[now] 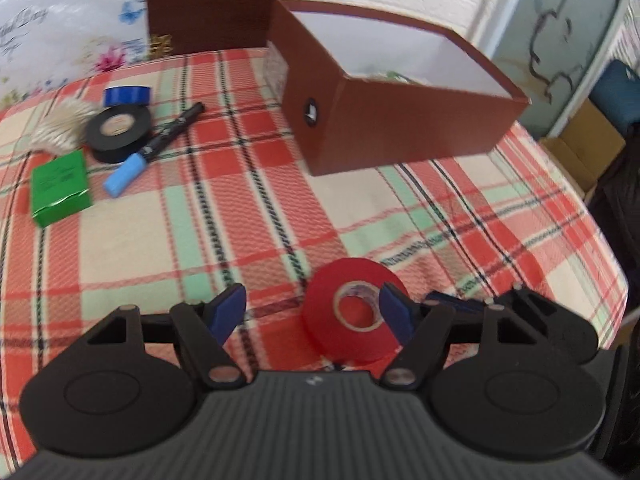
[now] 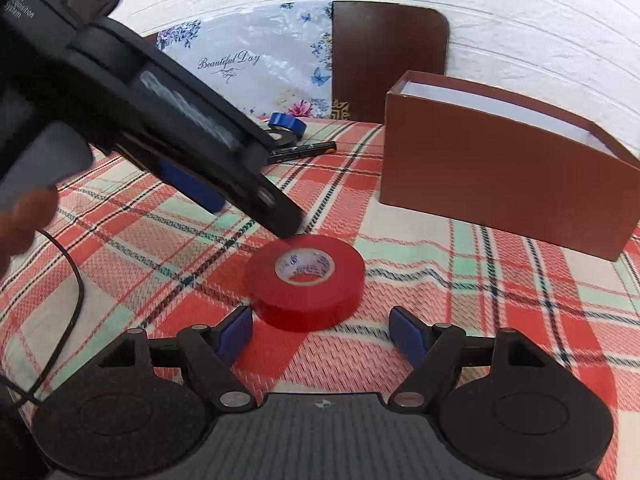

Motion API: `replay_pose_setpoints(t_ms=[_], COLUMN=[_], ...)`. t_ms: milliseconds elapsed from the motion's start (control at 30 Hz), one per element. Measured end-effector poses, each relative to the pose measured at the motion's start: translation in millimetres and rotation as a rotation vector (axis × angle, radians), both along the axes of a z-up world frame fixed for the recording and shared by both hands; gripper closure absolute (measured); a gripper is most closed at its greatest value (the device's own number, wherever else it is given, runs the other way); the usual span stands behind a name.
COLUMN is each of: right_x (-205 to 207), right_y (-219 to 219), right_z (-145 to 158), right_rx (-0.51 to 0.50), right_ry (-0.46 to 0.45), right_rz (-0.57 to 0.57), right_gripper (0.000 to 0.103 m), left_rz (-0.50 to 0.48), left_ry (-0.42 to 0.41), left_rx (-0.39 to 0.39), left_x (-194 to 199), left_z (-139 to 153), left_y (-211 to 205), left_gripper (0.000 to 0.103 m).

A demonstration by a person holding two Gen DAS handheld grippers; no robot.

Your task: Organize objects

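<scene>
Red tape roll point(image 2: 305, 282) is seen flat on plaid cloth point(image 2: 500, 300), at 8 o'clock from brown box point(image 2: 500, 184). Left gripper point(image 1: 312, 312) and right gripper point(image 2: 320, 330) are both spread, nothing grasped. Roll judged light, rigid, smooth; rim-to-rim grasp advised.

The left black two-finger gripper with blue pads point(image 1: 312, 312) is held low and tilted downward, its jaws spread wide. The right black two-finger gripper with blue pads point(image 2: 322, 330) sits level and close by, also spread wide, nothing between its fingers. A bare hand point(image 2: 18, 220) grips the left tool's handle.
</scene>
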State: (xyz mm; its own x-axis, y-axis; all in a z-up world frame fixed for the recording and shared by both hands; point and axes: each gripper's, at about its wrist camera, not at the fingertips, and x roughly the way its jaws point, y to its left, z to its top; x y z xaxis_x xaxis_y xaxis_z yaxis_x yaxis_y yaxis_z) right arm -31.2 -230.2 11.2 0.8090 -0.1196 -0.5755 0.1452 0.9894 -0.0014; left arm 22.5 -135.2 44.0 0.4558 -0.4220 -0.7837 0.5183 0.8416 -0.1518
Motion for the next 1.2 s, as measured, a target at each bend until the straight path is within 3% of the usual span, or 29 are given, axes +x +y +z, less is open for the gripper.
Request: replay_pose_setpoints(t_ms=[100,167,200,233,367,500,633,733,967,1033,1200], right_x=[14,21,23,25,21,10,10,11,27,33,36], right_y=[-3,-2,0,3,-1,-18,-58,-100,-189,-205,-224], right_z=[0,-1,-3,-3,2,27,58,75,68,60,52], right_rx=[0.009,0.009,0.003,-0.008,0.001,-0.053,-0.149,-0.196,-0.213,-0.21,-0.166], right_ry=[0.012,0.018,0.02,0.018,-0.038,-0.179,-0.282,-0.316,-0.255,-0.23,-0.272], right_rz=[0.023,0.043,0.056,0.065,0.041,-0.037,-0.134,-0.22,-0.312,-0.326,-0.359], right_gripper=[0.028,0.03,0.031,0.031,0.031,0.031,0.031,0.031,0.031,0.031,0.028], left_rz=[-0.008,0.002,0.008,0.019,0.028,-0.022,-0.108,-0.174,-0.229,-0.228,-0.218], left_ry=[0.029,0.053,0.083,0.102,0.057,-0.038,-0.147,-0.203,-0.166,-0.144,-0.133], left_rx=[0.076,0.034,0.002,-0.016,0.004,-0.045,-0.059,-0.08,-0.12,-0.125,-0.095], left_x=[2,6,9,11,12,22,43,62,114,126,136], left_z=[-15,-21,-23,-25,-12,34,78,95,79,69,50], left_y=[-11,-4,-1,0,-11,-35,-93,-144,-233,-247,-264], left_gripper=[0.05,0.057,0.068,0.071,0.072,0.074,0.074,0.074,0.075,0.075,0.074])
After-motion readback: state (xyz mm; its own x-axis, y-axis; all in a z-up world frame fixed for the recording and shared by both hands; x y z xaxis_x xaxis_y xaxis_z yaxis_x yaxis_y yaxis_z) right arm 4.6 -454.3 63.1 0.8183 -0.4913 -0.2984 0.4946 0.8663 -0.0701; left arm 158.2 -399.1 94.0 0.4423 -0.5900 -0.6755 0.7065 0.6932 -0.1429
